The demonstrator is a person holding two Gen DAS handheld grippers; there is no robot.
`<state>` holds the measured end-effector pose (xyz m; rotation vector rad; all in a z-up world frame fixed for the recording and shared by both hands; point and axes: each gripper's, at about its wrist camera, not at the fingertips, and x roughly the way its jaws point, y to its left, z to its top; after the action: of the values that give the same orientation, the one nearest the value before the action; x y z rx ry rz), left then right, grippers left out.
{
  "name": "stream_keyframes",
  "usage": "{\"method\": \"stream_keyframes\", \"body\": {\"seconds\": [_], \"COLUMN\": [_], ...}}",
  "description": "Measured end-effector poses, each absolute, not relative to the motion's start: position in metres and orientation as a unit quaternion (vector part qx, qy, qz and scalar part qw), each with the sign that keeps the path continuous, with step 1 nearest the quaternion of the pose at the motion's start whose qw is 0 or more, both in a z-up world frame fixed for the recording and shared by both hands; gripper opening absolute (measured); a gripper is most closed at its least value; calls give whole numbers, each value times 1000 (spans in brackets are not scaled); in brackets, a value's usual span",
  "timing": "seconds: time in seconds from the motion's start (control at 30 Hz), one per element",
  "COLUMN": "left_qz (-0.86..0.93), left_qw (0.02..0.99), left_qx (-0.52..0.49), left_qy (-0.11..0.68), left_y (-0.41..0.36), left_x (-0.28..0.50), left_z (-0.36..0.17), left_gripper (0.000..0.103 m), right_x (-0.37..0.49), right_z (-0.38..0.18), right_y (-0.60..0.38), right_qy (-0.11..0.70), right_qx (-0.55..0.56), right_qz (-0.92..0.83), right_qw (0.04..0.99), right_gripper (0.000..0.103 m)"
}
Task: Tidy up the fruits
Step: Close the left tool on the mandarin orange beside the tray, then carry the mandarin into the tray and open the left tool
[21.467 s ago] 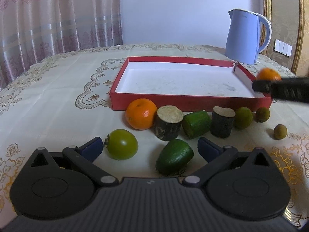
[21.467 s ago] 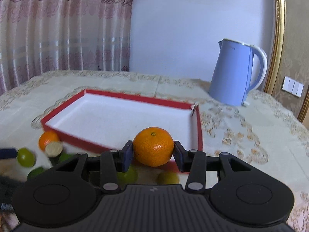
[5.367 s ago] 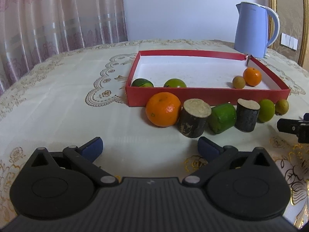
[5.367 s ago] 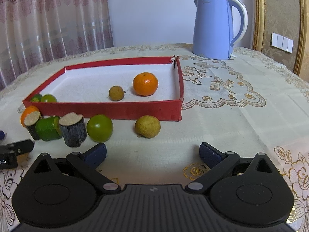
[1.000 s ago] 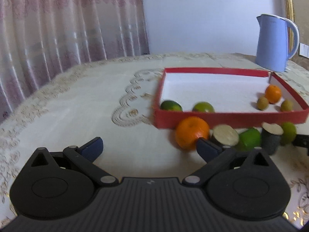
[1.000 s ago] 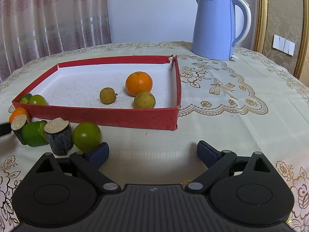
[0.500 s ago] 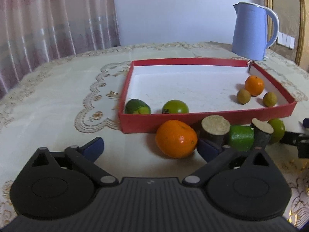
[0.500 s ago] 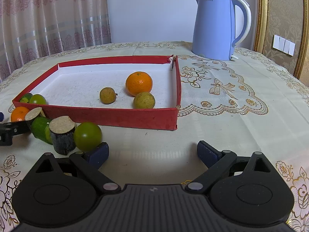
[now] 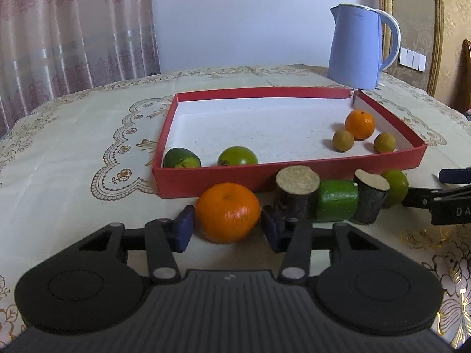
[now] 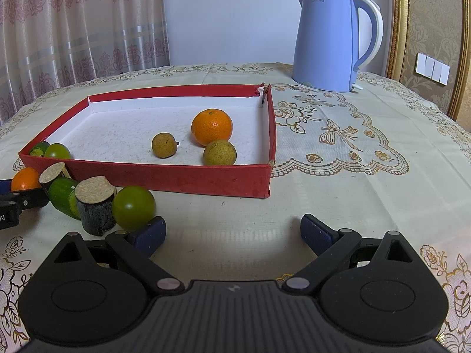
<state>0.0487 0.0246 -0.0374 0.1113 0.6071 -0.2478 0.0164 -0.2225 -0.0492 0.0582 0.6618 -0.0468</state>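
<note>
My left gripper (image 9: 227,229) has closed around a large orange (image 9: 228,212) that rests on the tablecloth in front of the red tray (image 9: 290,178). Its pads touch the orange's sides. The tray holds a small orange (image 9: 359,124), two brownish round fruits (image 9: 343,140), a green fruit (image 9: 237,156) and a dark green one (image 9: 181,158). My right gripper (image 10: 232,231) is open and empty, with a round green fruit (image 10: 133,207) by its left pad. Two bark-covered log pieces (image 10: 94,206) and a green cylinder (image 10: 62,195) lie beside it.
A light blue electric kettle (image 10: 331,39) stands behind the tray at the back right. The table has an embroidered cream cloth (image 10: 353,158). Curtains hang at the left. The left gripper's tip shows at the left edge of the right wrist view (image 10: 17,201).
My left gripper has moved in on the large orange and closed its pads from wide open onto its sides. My right gripper has stayed open and almost still.
</note>
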Motion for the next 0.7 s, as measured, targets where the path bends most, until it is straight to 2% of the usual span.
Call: {"method": "stream_keyframes", "body": {"seconds": [0.7], "left_qz": [-93], "left_qw": [947], "left_qx": [41], "left_qy": [306], "left_y": [20], "left_x": [46], "left_z": [-34], "left_gripper": [42], "right_x": [16], "right_z": [-49], "right_y": [-222], "right_qy": [325], "right_qx": [28], "right_qz": [-23], "right_qw": [945], "right_gripper": [99]}}
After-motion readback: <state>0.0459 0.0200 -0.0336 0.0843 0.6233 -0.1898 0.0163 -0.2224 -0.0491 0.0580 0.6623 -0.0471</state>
